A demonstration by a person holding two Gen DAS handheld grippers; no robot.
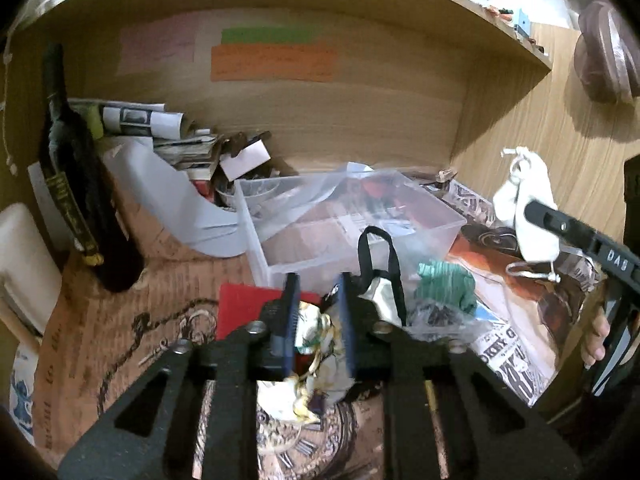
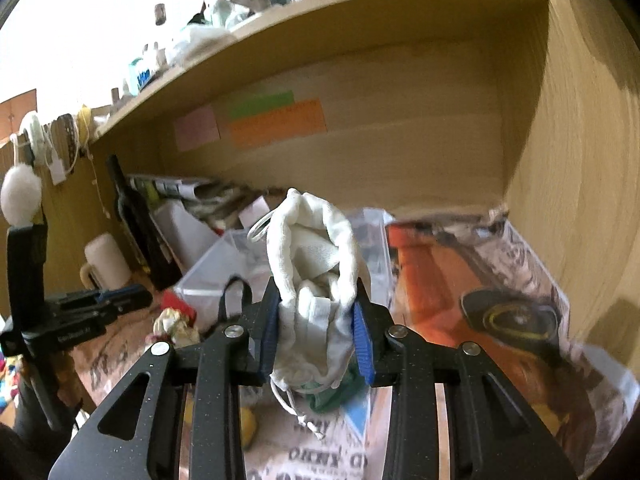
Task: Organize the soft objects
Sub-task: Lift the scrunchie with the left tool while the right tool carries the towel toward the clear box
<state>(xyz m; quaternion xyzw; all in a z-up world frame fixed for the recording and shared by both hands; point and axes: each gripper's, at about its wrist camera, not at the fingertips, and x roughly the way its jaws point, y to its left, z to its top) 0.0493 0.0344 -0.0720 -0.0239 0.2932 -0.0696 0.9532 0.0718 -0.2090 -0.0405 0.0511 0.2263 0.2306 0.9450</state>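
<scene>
Left gripper: the left gripper has its two blue fingers a small way apart, with a crumpled cloth between them. I cannot tell if the pads press the cloth or only sit beside it.
Crumpled cloth: the white, gold and green cloth lies bunched up between the left fingers and hangs down below them onto the printed paper.
Right gripper: the right gripper holds a white pouch tight. The blue fingers squeeze it from both sides.
White pouch: the white drawstring pouch stands up out of the right fingers, lifted off the desk. Its open top points away from the fingers. Its strings hang down under them. In the left view, the pouch is far off to the right of the left fingers.
Clear box: the see-through plastic box sits just ahead of the left fingers. In the right view it is behind the pouch, a bit left.
Green cloth: a small green bundle lies in clear plastic wrap, just right of the left fingers. In the right view it shows under the pouch.
Black strap: a black loop stands up close to the left gripper's right finger.
Red sheet: a flat red sheet lies touching the left side of the left fingers.
Dark bottle: a dark bottle leans far left, well apart from the fingers.
</scene>
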